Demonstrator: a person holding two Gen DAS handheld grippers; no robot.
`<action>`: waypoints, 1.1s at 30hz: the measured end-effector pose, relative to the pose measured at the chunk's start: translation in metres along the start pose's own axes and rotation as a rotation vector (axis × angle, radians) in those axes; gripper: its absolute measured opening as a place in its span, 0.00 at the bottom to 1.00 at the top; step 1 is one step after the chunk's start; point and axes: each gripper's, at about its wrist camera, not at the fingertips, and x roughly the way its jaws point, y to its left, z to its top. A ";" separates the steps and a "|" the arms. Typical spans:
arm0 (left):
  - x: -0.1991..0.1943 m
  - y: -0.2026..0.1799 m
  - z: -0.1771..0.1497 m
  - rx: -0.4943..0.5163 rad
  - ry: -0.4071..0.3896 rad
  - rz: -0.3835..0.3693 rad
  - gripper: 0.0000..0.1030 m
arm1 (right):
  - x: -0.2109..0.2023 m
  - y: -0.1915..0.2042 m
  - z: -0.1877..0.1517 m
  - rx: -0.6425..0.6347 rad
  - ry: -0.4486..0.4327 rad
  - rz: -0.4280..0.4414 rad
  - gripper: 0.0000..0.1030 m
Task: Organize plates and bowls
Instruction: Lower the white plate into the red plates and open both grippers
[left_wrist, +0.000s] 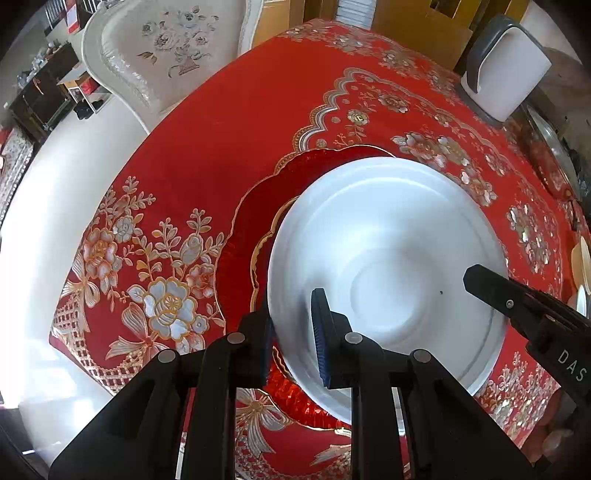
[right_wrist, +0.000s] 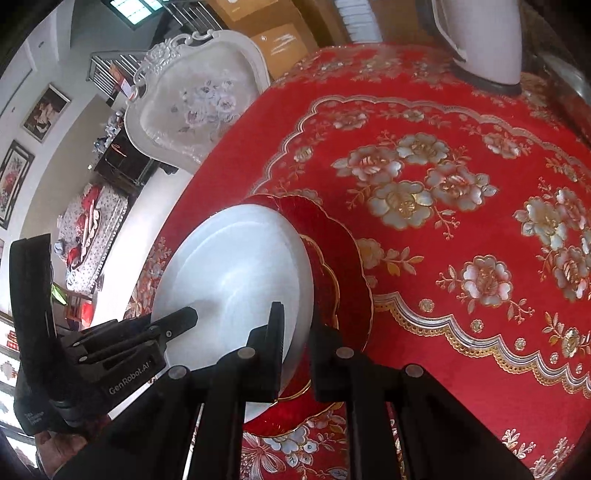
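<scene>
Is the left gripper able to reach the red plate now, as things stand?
Probably not directly: the left gripper is shut on the white bowl's rim, as is the right gripper, and the bowl covers most of the red plate.

The white plate (left_wrist: 388, 236) looks smooth and shiny, like glazed china, with soft light spots on it. The red plate (left_wrist: 258, 221) under it looks glossy too, with fine ribbed lines and a gold edge. The tablecloth (left_wrist: 229, 129) looks like red cloth, and shiny gold and silver flowers can be seen on it. The left gripper (left_wrist: 293, 332) is made of black matt plastic, with small round metal pins, and a rough, ridged blue pad is seen on its fingers (left_wrist: 321, 332). The right gripper (right_wrist: 295, 343) is made of the same dull black plastic. The chair back (left_wrist: 166, 48) looks covered in pale, smooth cloth with printed flowers.
</scene>
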 end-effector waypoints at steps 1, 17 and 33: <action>0.001 0.000 0.000 0.001 0.000 0.002 0.18 | 0.000 0.000 0.000 0.001 0.001 -0.001 0.11; 0.011 0.001 0.000 0.004 -0.022 0.040 0.18 | 0.011 -0.001 -0.002 -0.015 0.027 -0.021 0.12; 0.020 -0.001 -0.001 0.025 -0.006 -0.007 0.34 | 0.018 -0.001 -0.004 -0.034 0.037 -0.091 0.12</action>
